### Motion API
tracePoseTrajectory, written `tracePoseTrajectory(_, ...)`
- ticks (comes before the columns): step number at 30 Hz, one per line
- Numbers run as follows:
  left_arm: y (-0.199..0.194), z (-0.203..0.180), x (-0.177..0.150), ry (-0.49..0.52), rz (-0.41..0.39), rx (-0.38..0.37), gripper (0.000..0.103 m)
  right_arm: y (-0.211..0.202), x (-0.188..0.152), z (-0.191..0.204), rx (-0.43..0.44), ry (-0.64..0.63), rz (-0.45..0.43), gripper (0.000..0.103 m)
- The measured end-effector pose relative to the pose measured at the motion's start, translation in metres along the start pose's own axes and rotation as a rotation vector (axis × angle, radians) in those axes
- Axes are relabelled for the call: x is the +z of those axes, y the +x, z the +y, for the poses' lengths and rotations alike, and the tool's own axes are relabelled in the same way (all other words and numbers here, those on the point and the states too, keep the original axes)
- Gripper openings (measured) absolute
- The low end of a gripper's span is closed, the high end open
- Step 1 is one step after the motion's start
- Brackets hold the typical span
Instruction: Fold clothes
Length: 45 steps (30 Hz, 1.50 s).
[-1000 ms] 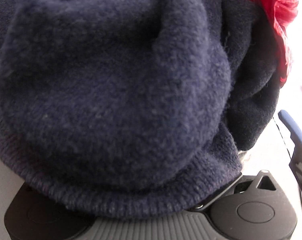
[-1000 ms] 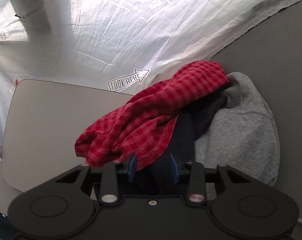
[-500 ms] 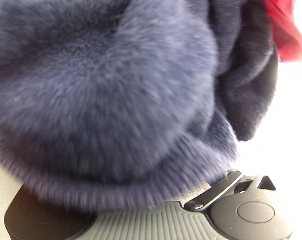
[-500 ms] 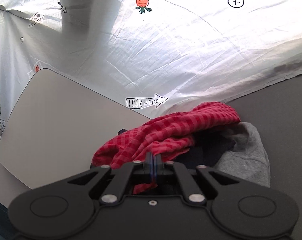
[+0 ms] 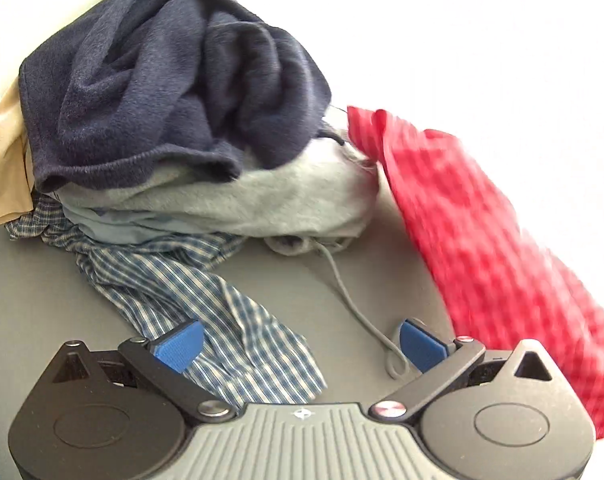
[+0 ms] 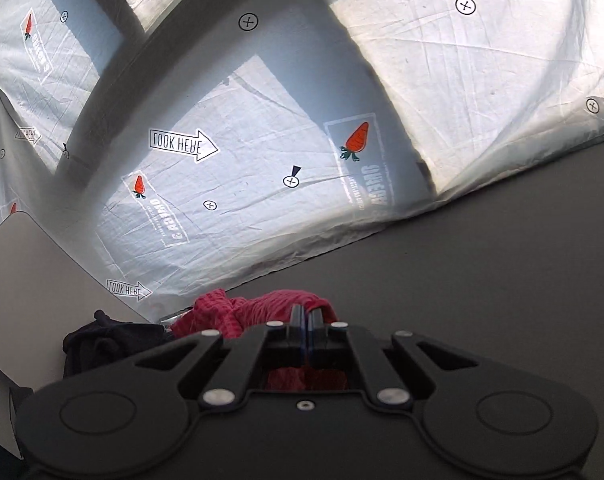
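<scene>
The right tongs (image 6: 305, 318), clamped on the red shirt (image 5: 486, 248), have lifted it off the pile (image 5: 174, 120) toward 3 o'clock, while the left tongs (image 5: 300, 346), now backed off, hang open above the worktop (image 5: 34, 288), folding yet to begin.

Left tongs spread, right tongs clamped.
The left tongs (image 5: 300, 346) gape low over the bench (image 5: 30, 304), gripping nothing; the right tongs (image 6: 305, 322) pinch the red checked shirt (image 6: 258, 312) above it.

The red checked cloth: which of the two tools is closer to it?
Right. The right tool is shut on the red checked cloth. The left tool is open beside it, over a blue plaid shirt.
</scene>
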<state>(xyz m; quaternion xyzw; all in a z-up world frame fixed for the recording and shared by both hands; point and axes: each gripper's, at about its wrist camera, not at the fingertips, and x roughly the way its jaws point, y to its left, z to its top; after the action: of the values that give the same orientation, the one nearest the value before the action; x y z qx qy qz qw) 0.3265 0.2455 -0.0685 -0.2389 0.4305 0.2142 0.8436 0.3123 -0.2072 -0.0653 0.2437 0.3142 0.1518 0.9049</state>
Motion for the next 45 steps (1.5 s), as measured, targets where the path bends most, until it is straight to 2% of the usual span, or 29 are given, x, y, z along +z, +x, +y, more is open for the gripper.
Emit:
tracePoseTrajectory(3,-0.034,-0.027,-0.056,-0.008,0.003,-0.034,0.103,-0.080,0.008,-0.083,-0.215,0.010,-0.061,0.001)
tracePoseTrajectory(5,-0.038,-0.046,-0.086,-0.030,0.050,-0.064,0.103,-0.123,0.012,-0.127,-0.370,0.000,-0.076,0.002)
tracePoseTrajectory(8,-0.033,-0.069,-0.134,-0.024,0.136,-0.159,0.103,-0.162,0.008,-0.176,-0.595,-0.071,-0.019,0.004)
tracePoseTrajectory(9,-0.031,-0.077,-0.148,-0.024,0.160,-0.168,0.103,-0.173,0.004,-0.195,-0.644,-0.086,0.011,0.005)
tracePoseTrajectory(10,-0.029,-0.084,-0.163,-0.024,0.184,-0.177,0.103,-0.181,0.004,-0.202,-0.656,-0.080,0.022,0.009)
tracePoseTrajectory(14,-0.023,-0.114,-0.211,-0.022,0.244,-0.212,0.103,-0.202,-0.002,-0.233,-0.575,0.030,0.023,0.022)
tracePoseTrajectory(18,-0.025,-0.138,-0.230,-0.005,0.264,-0.203,0.103,-0.181,0.003,-0.233,-0.527,0.031,0.034,0.026)
tracePoseTrajectory(22,-0.019,-0.163,-0.229,0.040,0.256,-0.187,0.103,-0.146,0.020,-0.226,-0.444,-0.005,0.053,0.029)
tracePoseTrajectory(24,-0.008,-0.180,-0.223,0.083,0.258,-0.178,0.103,-0.125,0.028,-0.224,-0.409,-0.048,0.068,0.035)
tracePoseTrajectory(25,-0.004,-0.187,-0.221,0.105,0.256,-0.175,0.103,-0.115,0.031,-0.224,-0.401,-0.060,0.076,0.038)
tracePoseTrajectory(29,0.017,-0.213,-0.214,0.190,0.249,-0.128,0.103,-0.063,0.043,-0.229,-0.371,-0.072,0.154,0.038)
tracePoseTrajectory(33,0.046,-0.228,-0.212,0.267,0.268,-0.100,0.100,-0.031,0.046,-0.228,-0.377,-0.125,0.197,0.040)
tracePoseTrajectory(38,0.067,-0.247,-0.213,0.430,0.225,-0.103,0.084,-0.016,0.040,-0.238,-0.400,-0.088,0.248,0.040)
tracePoseTrajectory(39,0.069,-0.251,-0.214,0.464,0.220,-0.112,0.078,-0.015,0.038,-0.241,-0.405,-0.074,0.255,0.040)
tracePoseTrajectory(42,0.073,-0.262,-0.220,0.561,0.217,-0.163,0.073,-0.015,0.035,-0.243,-0.421,-0.054,0.266,0.040)
tracePoseTrajectory(44,0.075,-0.267,-0.224,0.597,0.219,-0.200,0.059,-0.015,0.036,-0.244,-0.428,-0.048,0.267,0.040)
tracePoseTrajectory(45,0.075,-0.268,-0.226,0.604,0.221,-0.215,0.046,-0.017,0.036,-0.244,-0.430,-0.046,0.262,0.040)
